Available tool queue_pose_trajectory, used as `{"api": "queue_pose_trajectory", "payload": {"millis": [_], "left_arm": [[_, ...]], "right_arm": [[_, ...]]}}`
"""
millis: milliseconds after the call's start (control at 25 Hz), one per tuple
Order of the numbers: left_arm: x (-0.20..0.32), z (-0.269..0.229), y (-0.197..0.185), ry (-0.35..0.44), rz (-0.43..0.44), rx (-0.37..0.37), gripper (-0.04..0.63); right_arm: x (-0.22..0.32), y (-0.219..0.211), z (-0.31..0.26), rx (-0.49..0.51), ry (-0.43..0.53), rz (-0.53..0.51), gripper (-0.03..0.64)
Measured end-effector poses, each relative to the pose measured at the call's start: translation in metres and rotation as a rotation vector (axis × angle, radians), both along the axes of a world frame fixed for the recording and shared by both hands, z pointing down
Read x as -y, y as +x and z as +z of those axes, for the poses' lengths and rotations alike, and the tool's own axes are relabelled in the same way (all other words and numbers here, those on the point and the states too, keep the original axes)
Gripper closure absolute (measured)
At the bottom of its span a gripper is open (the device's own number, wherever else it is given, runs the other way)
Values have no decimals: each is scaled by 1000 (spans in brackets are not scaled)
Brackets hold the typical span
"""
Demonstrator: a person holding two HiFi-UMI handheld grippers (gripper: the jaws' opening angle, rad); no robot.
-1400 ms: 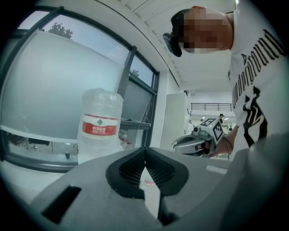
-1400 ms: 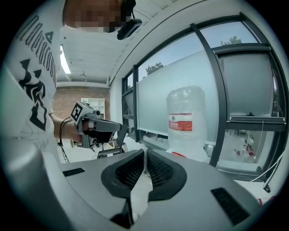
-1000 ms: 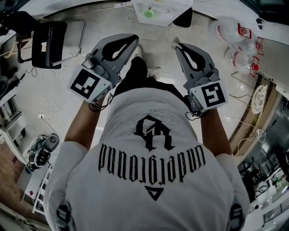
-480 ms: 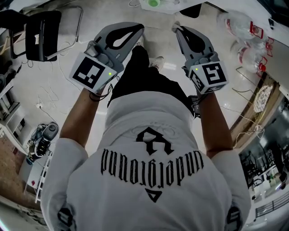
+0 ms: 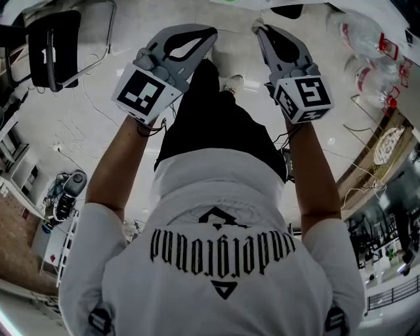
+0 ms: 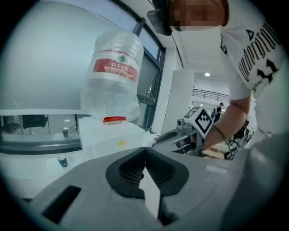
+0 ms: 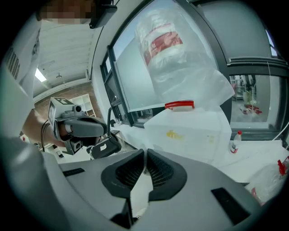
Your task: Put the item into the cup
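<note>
Both tongs have lifted farther out from your chest, and the white tabletop [image 5: 252, 4] has slid to a sliver at the far edge of the head view. Your left tongs [image 5: 209, 33] and right tongs [image 5: 258, 29] are pressed closed, tips meeting, with nothing between them. Bare pale floor [image 5: 79, 111] lies open ahead and to the left, bounded by a black chair [image 5: 56, 49] far left and bagged water jugs [image 5: 364, 36] far right. Your shirt [image 5: 223, 216] fills the near half. With the tabletop cut off, the item cannot be made out. The left gripper view shows a small cup [image 6: 62, 160] on a white ledge, left of an upturned, plastic-wrapped jug [image 6: 113, 76]; the cup's contents cannot be seen.
</note>
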State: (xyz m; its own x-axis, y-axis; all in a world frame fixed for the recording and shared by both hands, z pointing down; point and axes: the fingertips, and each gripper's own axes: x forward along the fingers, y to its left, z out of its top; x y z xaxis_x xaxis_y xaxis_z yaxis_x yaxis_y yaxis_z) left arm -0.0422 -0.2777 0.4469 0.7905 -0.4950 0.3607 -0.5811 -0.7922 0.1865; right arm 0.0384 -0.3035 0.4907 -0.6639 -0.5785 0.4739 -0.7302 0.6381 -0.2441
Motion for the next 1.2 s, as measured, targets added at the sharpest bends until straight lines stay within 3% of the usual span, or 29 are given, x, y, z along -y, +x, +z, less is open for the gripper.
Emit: {"api": "queue_pose_trajectory", "payload": {"millis": [520, 800, 1200], "left_arm": [[38, 89, 0, -56, 10, 3, 581], [52, 129, 5, -81, -2, -23, 581], [69, 176, 2, -86, -23, -24, 581]], "right_arm": [[23, -12, 86, -42, -39, -8, 589], [45, -14, 119, -15, -65, 33, 589], [57, -25, 173, -75, -64, 25, 589]]}}
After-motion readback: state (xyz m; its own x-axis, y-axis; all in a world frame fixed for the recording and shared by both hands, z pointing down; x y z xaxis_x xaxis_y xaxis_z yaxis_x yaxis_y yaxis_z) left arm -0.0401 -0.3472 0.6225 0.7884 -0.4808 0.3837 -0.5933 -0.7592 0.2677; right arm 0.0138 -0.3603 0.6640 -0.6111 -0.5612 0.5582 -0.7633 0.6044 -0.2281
